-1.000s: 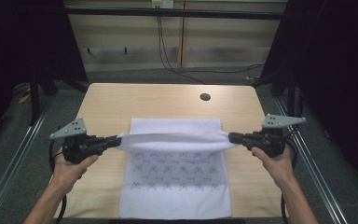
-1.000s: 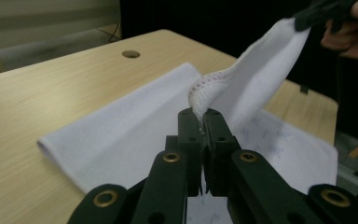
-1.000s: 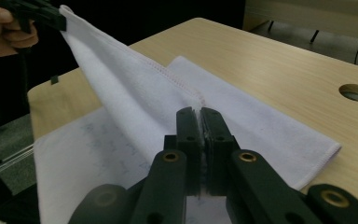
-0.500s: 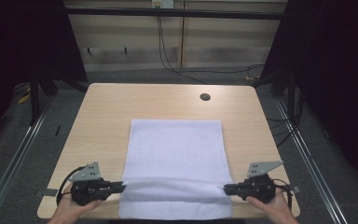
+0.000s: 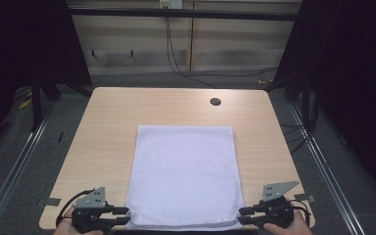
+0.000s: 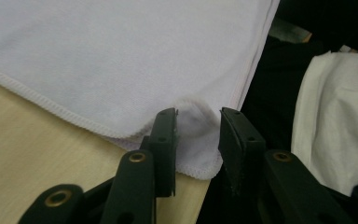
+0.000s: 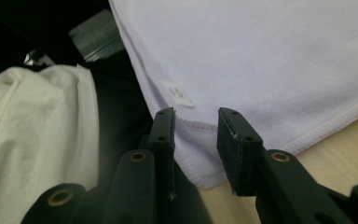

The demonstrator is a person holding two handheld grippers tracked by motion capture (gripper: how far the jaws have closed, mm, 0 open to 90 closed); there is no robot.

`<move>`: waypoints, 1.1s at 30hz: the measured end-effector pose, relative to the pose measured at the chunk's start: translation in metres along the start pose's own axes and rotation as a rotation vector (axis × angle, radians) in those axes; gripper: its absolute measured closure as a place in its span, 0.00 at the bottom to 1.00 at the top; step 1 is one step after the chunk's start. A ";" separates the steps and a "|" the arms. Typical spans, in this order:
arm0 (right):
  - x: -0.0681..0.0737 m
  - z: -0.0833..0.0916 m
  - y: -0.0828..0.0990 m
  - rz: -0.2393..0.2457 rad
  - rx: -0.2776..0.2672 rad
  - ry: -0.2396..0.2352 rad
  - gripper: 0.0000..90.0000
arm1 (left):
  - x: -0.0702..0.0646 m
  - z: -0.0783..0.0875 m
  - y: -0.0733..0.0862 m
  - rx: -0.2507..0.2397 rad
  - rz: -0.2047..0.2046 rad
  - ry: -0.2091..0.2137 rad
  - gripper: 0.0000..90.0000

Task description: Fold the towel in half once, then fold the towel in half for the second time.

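A white towel (image 5: 183,176) lies flat in the middle of the wooden table (image 5: 107,127), its near edge at the table's front edge. My left gripper (image 5: 122,215) sits at the towel's near left corner. In the left gripper view the jaws (image 6: 198,126) have just been opening and stand apart, with the slightly bunched corner of the towel (image 6: 121,60) loose between them. My right gripper (image 5: 244,215) is at the near right corner. Its jaws (image 7: 196,123) have just been opening too, the hemmed corner of the towel (image 7: 261,60) between them, beside a small label (image 7: 177,92).
A dark round hole (image 5: 215,102) sits in the tabletop at the far right. Metal rails run along both sides of the table. White clothing of the person (image 6: 335,130) (image 7: 32,135) hangs just past the front edge, under the grippers.
Both grippers came toward the near edge and down, drawing the raised towel edge over the patterned half and laying it flat. Their jaws then parted, leaving the corners lying loose.
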State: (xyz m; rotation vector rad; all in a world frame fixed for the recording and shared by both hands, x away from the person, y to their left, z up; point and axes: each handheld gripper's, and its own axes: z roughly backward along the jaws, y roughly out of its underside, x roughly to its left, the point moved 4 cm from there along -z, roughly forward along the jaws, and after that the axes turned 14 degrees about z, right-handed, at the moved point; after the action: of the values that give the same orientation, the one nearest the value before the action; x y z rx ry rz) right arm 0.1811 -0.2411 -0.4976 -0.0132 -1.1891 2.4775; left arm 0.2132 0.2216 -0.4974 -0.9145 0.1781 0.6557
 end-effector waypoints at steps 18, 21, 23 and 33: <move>-0.087 -0.036 -0.046 -0.047 -0.045 0.257 0.66 | 0.089 -0.044 -0.078 -0.084 0.217 -0.187 0.53; -0.100 -0.049 -0.056 -0.040 -0.032 0.269 0.63 | 0.104 -0.054 -0.091 -0.093 0.239 -0.215 0.52; -0.108 -0.057 -0.062 -0.048 -0.014 0.259 0.61 | 0.111 -0.058 -0.098 -0.105 0.239 -0.237 0.50; -0.155 -0.079 -0.081 -0.056 0.009 0.307 0.56 | 0.132 -0.080 -0.106 -0.085 0.216 -0.258 0.56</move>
State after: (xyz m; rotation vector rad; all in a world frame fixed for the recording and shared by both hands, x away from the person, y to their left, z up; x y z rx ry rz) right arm 0.3654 -0.1907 -0.5115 -0.3408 -1.0322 2.3266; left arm 0.3910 0.1725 -0.5293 -0.8895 0.0175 0.9808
